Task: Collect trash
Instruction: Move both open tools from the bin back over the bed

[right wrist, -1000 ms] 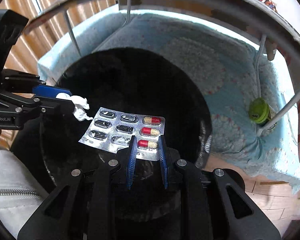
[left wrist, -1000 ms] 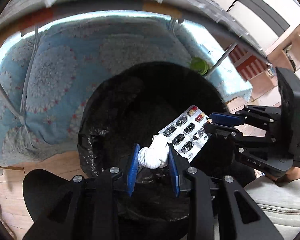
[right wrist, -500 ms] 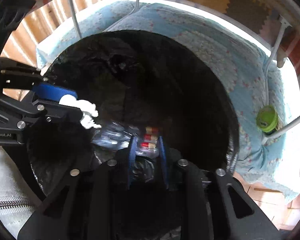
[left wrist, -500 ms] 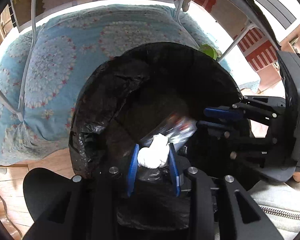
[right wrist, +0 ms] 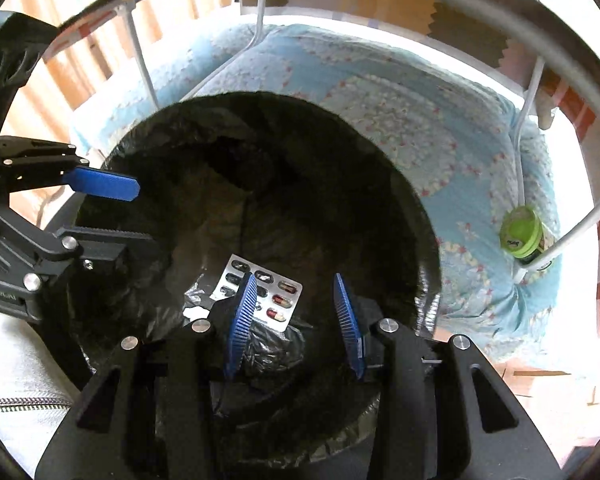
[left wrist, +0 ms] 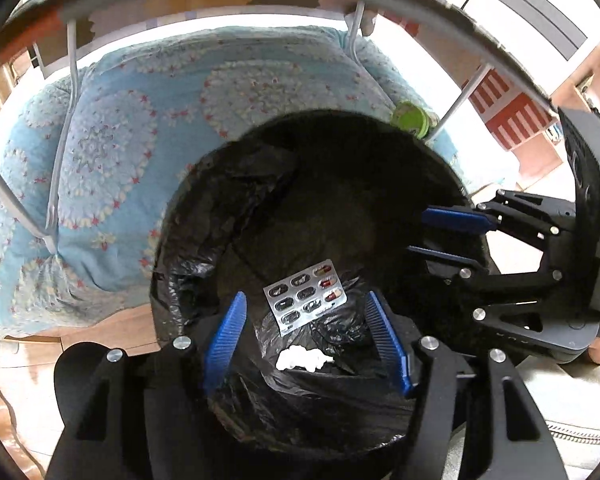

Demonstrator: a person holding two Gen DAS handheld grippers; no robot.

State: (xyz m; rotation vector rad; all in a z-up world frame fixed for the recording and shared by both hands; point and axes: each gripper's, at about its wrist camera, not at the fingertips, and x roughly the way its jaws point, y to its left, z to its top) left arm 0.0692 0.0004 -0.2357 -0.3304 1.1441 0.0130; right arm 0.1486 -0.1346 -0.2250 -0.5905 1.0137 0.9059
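Trash lies at the bottom of the round bin lined with a crinkled black plastic bag (left wrist: 188, 280): one silver foil blister pack of capsules (left wrist: 305, 295) and, just beside it, one crumpled white tissue wad (left wrist: 304, 359). The pack has nine pockets in three rows of three; three red-and-cream capsules sit along one edge and the other six pockets look burst. No print on the foil can be read.

Both claws hang over the bin mouth, spread wide and holding nothing: the left gripper (left wrist: 304, 336) above the tissue and pack, the right gripper (right wrist: 296, 316) with one blue ribbed finger (right wrist: 242, 320) covering part of the pack. Partly readable white letters run along the left gripper's black frame in the right wrist view.

Behind the bin lies a pale blue floral quilted cushion (left wrist: 120, 140) under white metal table legs (left wrist: 62, 148), and one green-lidded jar (right wrist: 521, 232), its label unreadable, leans against a leg.
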